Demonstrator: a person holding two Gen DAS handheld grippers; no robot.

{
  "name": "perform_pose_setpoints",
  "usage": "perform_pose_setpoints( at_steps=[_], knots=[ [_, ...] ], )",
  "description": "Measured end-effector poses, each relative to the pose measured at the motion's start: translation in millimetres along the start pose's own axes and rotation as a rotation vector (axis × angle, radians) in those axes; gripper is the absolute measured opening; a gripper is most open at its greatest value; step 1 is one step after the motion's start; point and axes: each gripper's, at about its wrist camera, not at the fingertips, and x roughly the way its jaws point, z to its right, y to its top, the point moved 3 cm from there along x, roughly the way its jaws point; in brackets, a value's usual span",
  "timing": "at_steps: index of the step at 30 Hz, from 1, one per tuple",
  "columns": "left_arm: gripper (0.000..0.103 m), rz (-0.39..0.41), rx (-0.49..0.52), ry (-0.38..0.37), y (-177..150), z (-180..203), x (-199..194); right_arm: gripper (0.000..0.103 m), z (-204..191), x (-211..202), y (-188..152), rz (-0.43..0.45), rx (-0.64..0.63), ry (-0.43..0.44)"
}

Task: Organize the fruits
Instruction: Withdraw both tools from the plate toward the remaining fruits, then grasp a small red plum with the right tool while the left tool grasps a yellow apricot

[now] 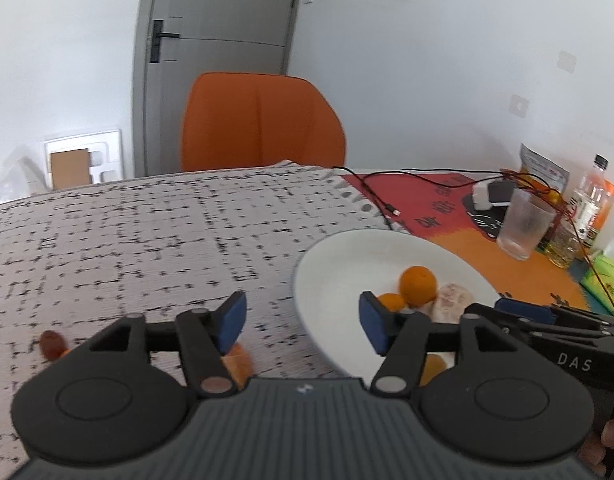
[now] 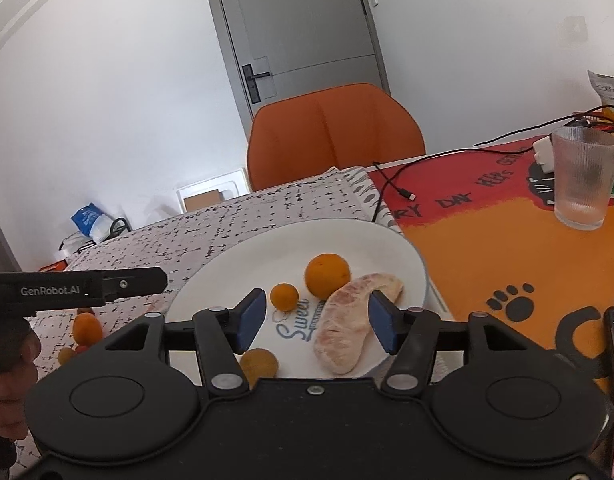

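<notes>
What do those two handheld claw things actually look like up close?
Both are matte black plastic. Each claw has two hinged linkage arms with silver pivot pins, ending in blue pads, and round discs either side of a ribbed body. The left claw seen from the side reads "GenRobot.AI" in white; the right claw shows "DAS". Bare fingers grip pistol-style handles. No cables show on them.

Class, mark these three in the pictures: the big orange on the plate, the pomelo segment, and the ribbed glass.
big orange point(image 2: 327, 275), right wrist view, centre of its peel.
pomelo segment point(image 2: 349, 326), right wrist view, middle of its flesh.
ribbed glass point(image 2: 583, 178), right wrist view, side wall.
</notes>
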Motion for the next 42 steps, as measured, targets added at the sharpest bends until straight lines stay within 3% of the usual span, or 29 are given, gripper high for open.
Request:
perform_pose_setpoints(
  at_steps=[6,12,22,42],
  knots=[
    [0.082,0.028,-0.026,0.051,0,-19,-17,0.067,-12,2,0,0.001,-0.011,0.025],
    [0.091,0.062,-0.054,0.109,-2,-39,-36,0.085,-26,3,1,0.008,-0.018,0.068],
    [0.094,0.071,-0.103,0.158,-17,-68,-56,0.102,-52,8,2,0.008,-0.037,0.129],
    [0.094,0.067,-0.200,0.247,-45,-118,-86,0.103,-103,21,-4,-0.036,-0.108,0.214]
  ],
)
